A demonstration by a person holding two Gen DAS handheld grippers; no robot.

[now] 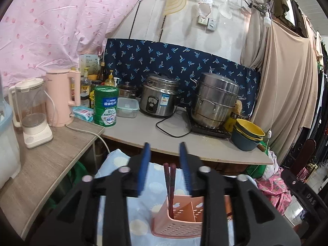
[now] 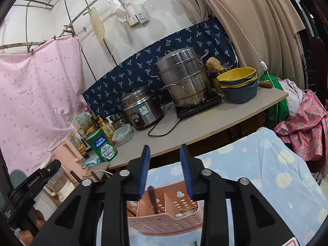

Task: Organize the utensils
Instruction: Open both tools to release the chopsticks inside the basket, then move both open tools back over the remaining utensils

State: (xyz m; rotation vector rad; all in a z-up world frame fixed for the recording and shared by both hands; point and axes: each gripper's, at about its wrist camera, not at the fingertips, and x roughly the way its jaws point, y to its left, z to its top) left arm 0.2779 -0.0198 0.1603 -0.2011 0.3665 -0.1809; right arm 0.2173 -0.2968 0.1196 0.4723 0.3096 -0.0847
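Observation:
A pink perforated utensil holder with dividers stands on a light blue spotted cloth. Two dark red chopsticks stand upright in its left compartment. My left gripper is open above and behind the holder, with nothing between its blue pads. In the right wrist view the same holder shows with a dark red chopstick leaning in a middle compartment. My right gripper is open and empty above it. The left gripper's body shows at the lower left there.
A grey counter behind the cloth carries a rice cooker, a steel steamer pot on a hotplate, stacked yellow and blue bowls, a green tin and a food box. A wooden side shelf holds a pink kettle and a blender.

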